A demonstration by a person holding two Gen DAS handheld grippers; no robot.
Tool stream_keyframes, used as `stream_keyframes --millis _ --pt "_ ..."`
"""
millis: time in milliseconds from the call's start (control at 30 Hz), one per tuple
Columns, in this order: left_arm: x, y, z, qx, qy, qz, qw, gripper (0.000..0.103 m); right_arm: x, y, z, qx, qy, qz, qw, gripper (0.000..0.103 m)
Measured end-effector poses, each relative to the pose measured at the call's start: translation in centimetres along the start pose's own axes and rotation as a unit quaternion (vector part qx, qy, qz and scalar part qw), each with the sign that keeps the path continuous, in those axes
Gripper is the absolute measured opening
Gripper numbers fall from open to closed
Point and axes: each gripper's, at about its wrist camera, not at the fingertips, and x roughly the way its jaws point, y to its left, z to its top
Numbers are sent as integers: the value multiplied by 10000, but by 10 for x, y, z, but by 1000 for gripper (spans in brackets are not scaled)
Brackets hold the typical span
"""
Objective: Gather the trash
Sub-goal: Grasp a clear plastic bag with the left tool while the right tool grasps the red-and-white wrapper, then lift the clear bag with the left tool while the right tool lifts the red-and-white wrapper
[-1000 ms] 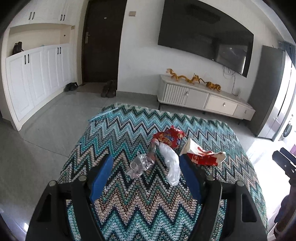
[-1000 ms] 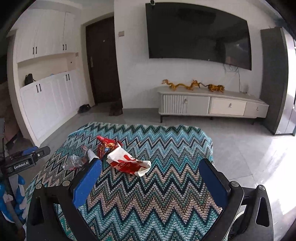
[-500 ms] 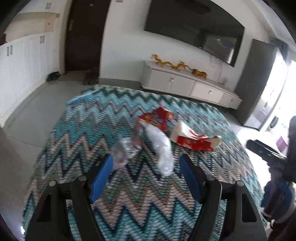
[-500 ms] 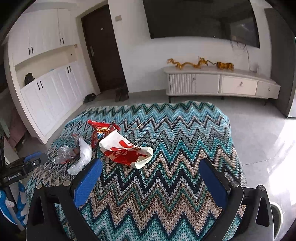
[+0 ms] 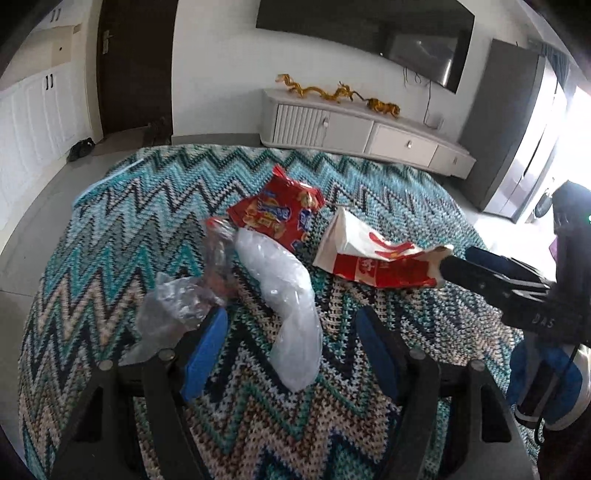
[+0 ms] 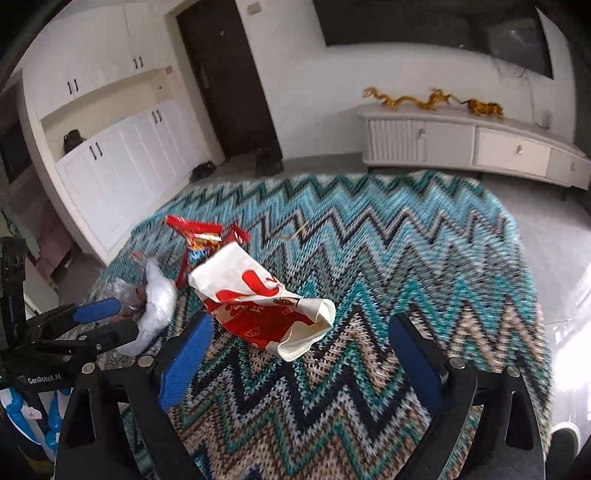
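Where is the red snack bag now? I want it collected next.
In the left wrist view the red snack bag lies mid-blanket, beyond the white plastic bag and left of the paper bag.

Zigzag blanket (image 5: 184,206), white TV console (image 6: 480,144), gold dragon figurines (image 6: 406,99), wall TV (image 5: 369,33), dark door (image 6: 225,74)

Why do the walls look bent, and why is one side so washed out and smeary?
Both views: a fisheye lens bows the walls and darkens the corners. Left wrist view: daylight blows out the right edge, while the white plastic bag stays sharp. Right wrist view: the zigzag blanket smears at right with glare there; the red-and-white paper bag stays clearer.
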Motion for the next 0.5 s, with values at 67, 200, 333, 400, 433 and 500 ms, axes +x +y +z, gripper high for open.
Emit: stream_keyframes --millis 67,200,333,400,433,500 --pt "5 -1 0 39 13 25 10000 69 10 -2 4 -89 72 12 9999 92" --pt "15 1 -1 32 109 40 9999 60 26 -6 12 -278 274 124 9992 83" --pt "22 3 -4 6 204 29 9998 53 41 -4 16 -543 499 217 9970 70" --pt "25 4 -5 19 238 23 9997 46 46 -1 15 -606 568 226 9963 62" --pt "25 4 -5 25 246 29 9997 44 49 0 15 -648 592 218 9959 52" --pt "25 3 -6 32 249 29 9997 34 49 3 13 -681 569 208 9958 40"
